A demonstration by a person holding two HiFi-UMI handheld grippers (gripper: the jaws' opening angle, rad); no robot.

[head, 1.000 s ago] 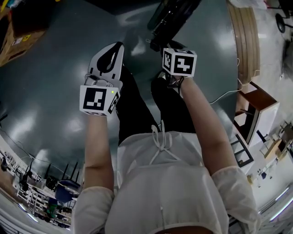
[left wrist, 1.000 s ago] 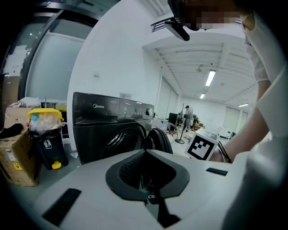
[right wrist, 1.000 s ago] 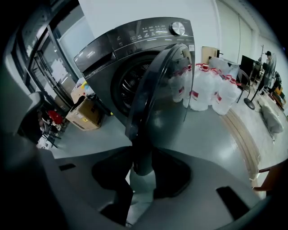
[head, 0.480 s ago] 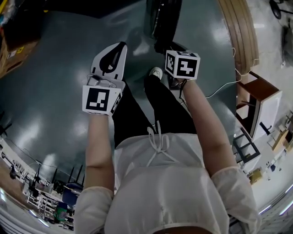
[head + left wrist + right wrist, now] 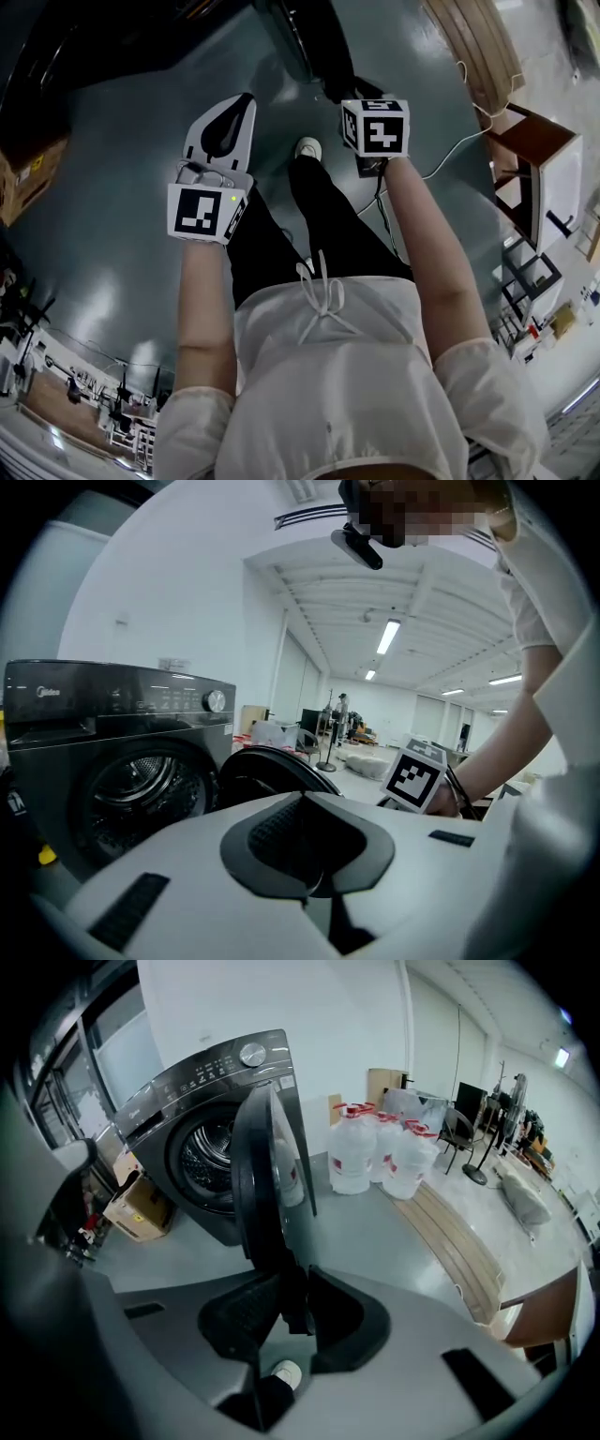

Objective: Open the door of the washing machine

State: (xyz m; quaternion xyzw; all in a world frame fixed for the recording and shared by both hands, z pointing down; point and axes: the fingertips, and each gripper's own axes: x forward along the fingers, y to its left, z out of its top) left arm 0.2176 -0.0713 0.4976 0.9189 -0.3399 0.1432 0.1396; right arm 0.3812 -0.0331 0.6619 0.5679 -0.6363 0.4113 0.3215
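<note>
The dark grey washing machine point(image 5: 206, 1101) stands with its round door point(image 5: 267, 1176) swung wide, edge-on to the right gripper view. My right gripper point(image 5: 286, 1321) is closing, its jaws on either side of the door's lower rim and its pads against that rim. In the head view only its marker cube point(image 5: 375, 127) shows, just below the dark door point(image 5: 305, 37). My left gripper point(image 5: 246, 98) hangs shut and empty over the floor. From it I see the drum opening point(image 5: 131, 789) and the door point(image 5: 272, 766).
Several large water jugs point(image 5: 375, 1152) stand to the right of the machine, with wooden planks point(image 5: 459, 1241) on the floor in front of them. A cardboard box point(image 5: 141, 1208) sits at the machine's left. A brown-and-white cabinet point(image 5: 539, 178) and a white cable point(image 5: 441, 159) lie to my right.
Both hands have travelled across the floor as the person stepped. The dark door above the right cube has shifted left in the head view. The left-side cardboard box slid down the frame.
</note>
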